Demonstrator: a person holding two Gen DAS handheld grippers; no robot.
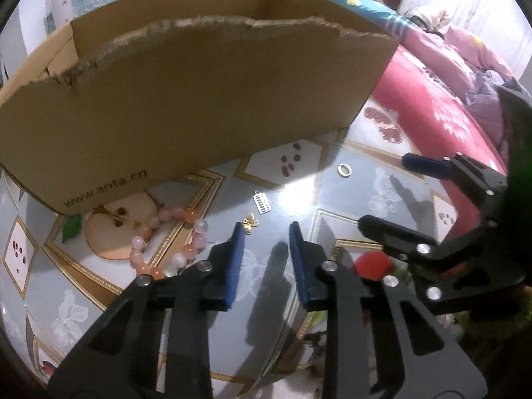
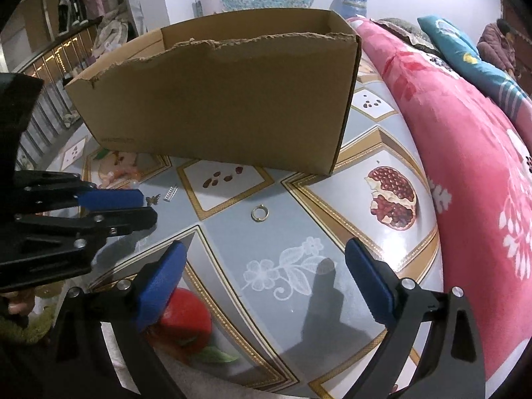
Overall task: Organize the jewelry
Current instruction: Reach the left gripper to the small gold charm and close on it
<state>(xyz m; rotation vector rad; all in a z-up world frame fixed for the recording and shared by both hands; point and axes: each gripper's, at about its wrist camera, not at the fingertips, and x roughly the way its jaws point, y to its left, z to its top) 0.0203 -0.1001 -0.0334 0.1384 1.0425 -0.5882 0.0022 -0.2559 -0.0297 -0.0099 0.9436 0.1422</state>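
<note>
The left gripper (image 1: 266, 229) has its fingers narrowed with nothing between them; a gold butterfly charm (image 1: 250, 223) lies just beyond its left fingertip. The right gripper (image 2: 266, 252) fingers stand wide, a ring (image 2: 260, 213) ahead, cardboard box (image 2: 226, 99) farthest.

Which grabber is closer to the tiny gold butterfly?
Left. The left gripper has the gold butterfly charm just beyond its left fingertip. The right gripper hangs farther off, nearer the ring.
</note>
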